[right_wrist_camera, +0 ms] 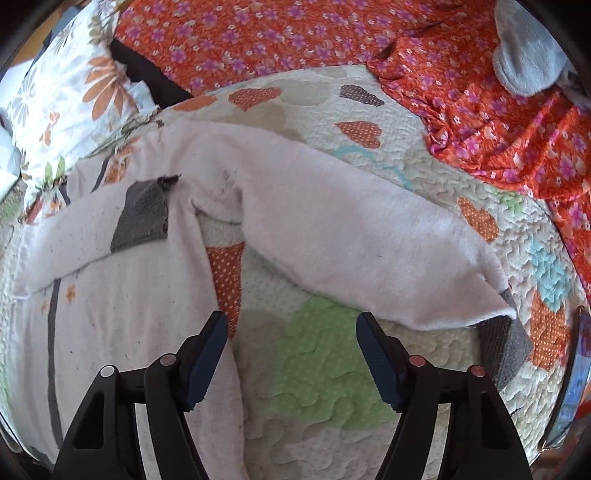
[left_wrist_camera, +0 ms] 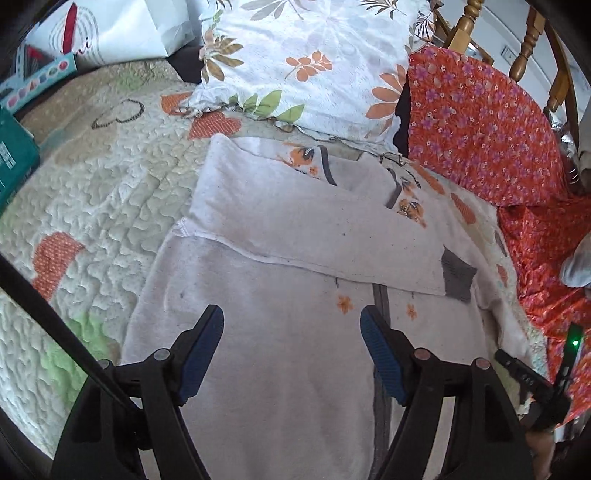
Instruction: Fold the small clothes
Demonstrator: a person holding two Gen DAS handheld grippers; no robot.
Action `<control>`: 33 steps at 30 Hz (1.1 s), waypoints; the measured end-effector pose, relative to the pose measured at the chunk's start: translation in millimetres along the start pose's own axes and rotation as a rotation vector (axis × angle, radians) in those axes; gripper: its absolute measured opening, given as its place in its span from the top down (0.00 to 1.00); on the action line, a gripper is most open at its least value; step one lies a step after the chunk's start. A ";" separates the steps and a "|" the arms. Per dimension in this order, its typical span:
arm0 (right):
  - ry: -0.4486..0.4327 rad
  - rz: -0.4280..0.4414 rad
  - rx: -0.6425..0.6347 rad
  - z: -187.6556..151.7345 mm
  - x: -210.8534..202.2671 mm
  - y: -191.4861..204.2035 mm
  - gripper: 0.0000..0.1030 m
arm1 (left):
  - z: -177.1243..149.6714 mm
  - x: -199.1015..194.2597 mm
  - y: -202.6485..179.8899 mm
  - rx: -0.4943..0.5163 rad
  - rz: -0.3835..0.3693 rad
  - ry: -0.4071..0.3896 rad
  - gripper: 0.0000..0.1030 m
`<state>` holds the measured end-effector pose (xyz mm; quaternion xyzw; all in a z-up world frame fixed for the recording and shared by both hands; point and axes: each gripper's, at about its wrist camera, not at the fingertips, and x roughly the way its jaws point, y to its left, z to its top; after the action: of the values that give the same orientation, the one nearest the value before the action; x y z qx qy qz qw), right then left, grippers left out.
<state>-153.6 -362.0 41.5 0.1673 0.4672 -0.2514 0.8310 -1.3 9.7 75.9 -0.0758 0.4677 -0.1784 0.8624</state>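
Note:
A small white long-sleeved top (left_wrist_camera: pixel 280 350) with grey trim and orange flowers lies flat on the quilt (left_wrist_camera: pixel 110 192). One sleeve (left_wrist_camera: pixel 306 229) is folded across its chest, its grey cuff (left_wrist_camera: pixel 458 280) near the far side. My left gripper (left_wrist_camera: pixel 291 332) is open and empty, above the top's body. In the right wrist view the other sleeve (right_wrist_camera: pixel 351 236) stretches out to the right over the quilt (right_wrist_camera: pixel 325 369), ending in a grey cuff (right_wrist_camera: pixel 506 347). My right gripper (right_wrist_camera: pixel 291 339) is open and empty, just below that sleeve and beside the top's side (right_wrist_camera: pixel 129 332).
A floral pillow (left_wrist_camera: pixel 314 62) lies beyond the top. An orange flowered cloth (left_wrist_camera: pixel 491 125) covers the right, with wooden chair posts (left_wrist_camera: pixel 528 40) behind. Boxes (left_wrist_camera: pixel 37 77) and a white bag (left_wrist_camera: pixel 140 26) sit far left. A grey plush item (right_wrist_camera: pixel 528 48) lies top right.

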 end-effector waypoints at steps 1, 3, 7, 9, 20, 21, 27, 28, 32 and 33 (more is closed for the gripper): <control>-0.012 -0.022 -0.020 -1.3 0.5 5.0 0.27 | 0.1 2.6 -1.4 -0.009 -0.012 0.018 0.27; -0.033 -0.063 -0.065 -3.5 1.9 14.8 0.27 | 0.9 2.4 -5.6 -0.015 -0.068 0.044 0.27; -0.070 -0.123 -0.175 -8.3 4.8 35.7 0.27 | -0.1 -9.5 -14.3 0.047 -0.045 -0.004 0.24; -0.084 -0.121 -0.203 -9.6 3.8 40.8 0.27 | -1.2 -11.9 -14.3 0.054 -0.028 -0.019 0.23; -0.098 -0.100 -0.217 -13.3 -5.9 37.7 0.27 | -20.5 1.6 -13.2 0.047 -0.013 0.039 0.23; -0.093 -0.097 -0.214 -13.6 -5.6 37.6 0.27 | -23.2 2.8 -15.4 0.060 -0.007 0.041 0.23; -0.073 -0.073 -0.214 -13.8 -4.9 37.9 0.27 | -32.4 8.3 -23.6 0.117 0.021 0.049 0.23; -0.073 -0.071 -0.214 -13.7 -5.2 38.3 0.26 | -32.9 9.0 -24.3 0.120 0.023 0.050 0.23; -0.061 -0.064 -0.209 -13.7 -4.3 38.2 0.26 | -33.9 11.1 -25.4 0.120 0.025 0.055 0.23; -0.055 -0.060 -0.206 -13.5 -3.6 38.1 0.26 | -34.3 11.0 -25.4 0.119 0.025 0.055 0.23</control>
<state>-142.6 -323.0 39.4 0.0597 0.4724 -0.2313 0.8484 -30.4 -16.7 56.0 -0.0133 0.4808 -0.1970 0.8543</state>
